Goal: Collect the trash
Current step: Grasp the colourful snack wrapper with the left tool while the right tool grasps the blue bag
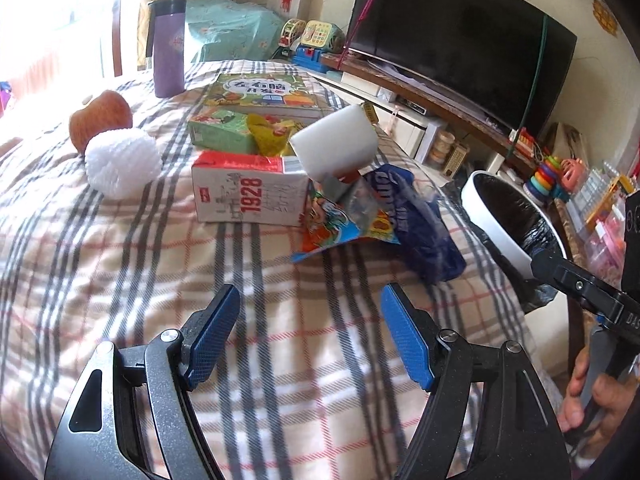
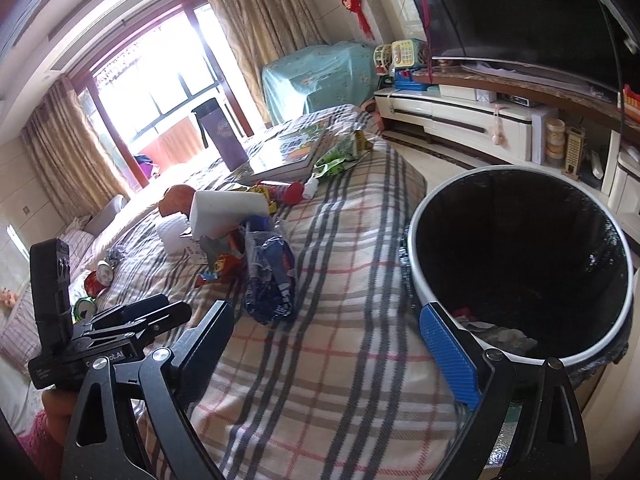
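Note:
On a plaid blanket (image 1: 280,360) lies a heap of litter: a crumpled blue wrapper (image 1: 424,232), a colourful snack bag (image 1: 340,220) and a yellow wrapper (image 1: 268,132). My left gripper (image 1: 310,320) hovers short of the heap, its blue pads wide apart with only blanket between them. My right gripper (image 2: 328,340) is open too, empty, over the blanket's edge. Its right pad overlaps the rim of a white bin (image 2: 416,276) with a black liner. The blue wrapper (image 2: 268,276) lies just ahead of it to the left. Some scraps lie in the bin's bottom.
Around the heap are a white "1928" carton (image 1: 248,196), a white cup (image 1: 336,144), a green box (image 1: 224,132), a book (image 1: 256,92), a purple tumbler (image 1: 168,48) and a white pompom (image 1: 120,160). The bin (image 1: 492,224) stands beside the blanket's right edge. A TV (image 1: 460,40) is behind.

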{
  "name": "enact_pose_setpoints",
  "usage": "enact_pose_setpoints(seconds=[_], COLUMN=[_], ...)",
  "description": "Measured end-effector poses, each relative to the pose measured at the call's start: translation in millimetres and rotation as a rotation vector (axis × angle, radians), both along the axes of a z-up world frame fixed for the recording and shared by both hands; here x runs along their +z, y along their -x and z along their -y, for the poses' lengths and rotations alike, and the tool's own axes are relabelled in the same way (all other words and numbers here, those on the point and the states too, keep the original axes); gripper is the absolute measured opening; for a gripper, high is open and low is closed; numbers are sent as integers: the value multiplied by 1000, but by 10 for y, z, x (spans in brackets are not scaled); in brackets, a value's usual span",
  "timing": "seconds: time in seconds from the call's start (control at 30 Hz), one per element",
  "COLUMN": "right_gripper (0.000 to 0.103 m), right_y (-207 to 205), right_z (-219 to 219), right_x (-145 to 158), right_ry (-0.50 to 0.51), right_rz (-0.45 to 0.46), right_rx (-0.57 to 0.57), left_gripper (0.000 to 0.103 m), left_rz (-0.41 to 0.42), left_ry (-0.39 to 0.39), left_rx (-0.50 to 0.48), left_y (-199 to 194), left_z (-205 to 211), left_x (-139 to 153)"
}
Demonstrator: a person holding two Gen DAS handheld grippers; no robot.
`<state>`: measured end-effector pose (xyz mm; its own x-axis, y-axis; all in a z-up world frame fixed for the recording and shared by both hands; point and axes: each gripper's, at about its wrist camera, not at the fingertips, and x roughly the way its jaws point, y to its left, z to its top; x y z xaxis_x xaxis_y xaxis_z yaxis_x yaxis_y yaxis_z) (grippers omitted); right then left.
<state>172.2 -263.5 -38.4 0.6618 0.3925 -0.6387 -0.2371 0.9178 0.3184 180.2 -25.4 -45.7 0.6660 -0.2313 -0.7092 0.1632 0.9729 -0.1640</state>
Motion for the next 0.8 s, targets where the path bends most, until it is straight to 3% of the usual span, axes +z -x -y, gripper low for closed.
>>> enact_pose_setpoints(seconds=[0.3,0.37,0.53,0.67,0.77,0.8], right_gripper=[94,92,68,62,54,48], right_y=[-169,-206,-366,-522,-588,-597], right_z=[-186,-222,-324,-394,-455,-471], right_x=[-108,-116,-172,-285,-338,-348], right_ry=[21,21,-2,-40,-48,-52], right_rz=[-23,-24,-55,-105,-122,-126], right_rx=[39,49,85,118,136,144], left_gripper=[72,67,48,38,26,18], left_rz=[38,45,42,20,9,5], left_ry=[-53,-67,-94,-85,-75,-70], left_rx=[-71,-100,-155,-183,-200,-207], left_y=[-160,-193,-265,-336,-373,-383], left_z=[35,67,133,150,184,198], left_x=[4,0,-31,-61,-82,-92])
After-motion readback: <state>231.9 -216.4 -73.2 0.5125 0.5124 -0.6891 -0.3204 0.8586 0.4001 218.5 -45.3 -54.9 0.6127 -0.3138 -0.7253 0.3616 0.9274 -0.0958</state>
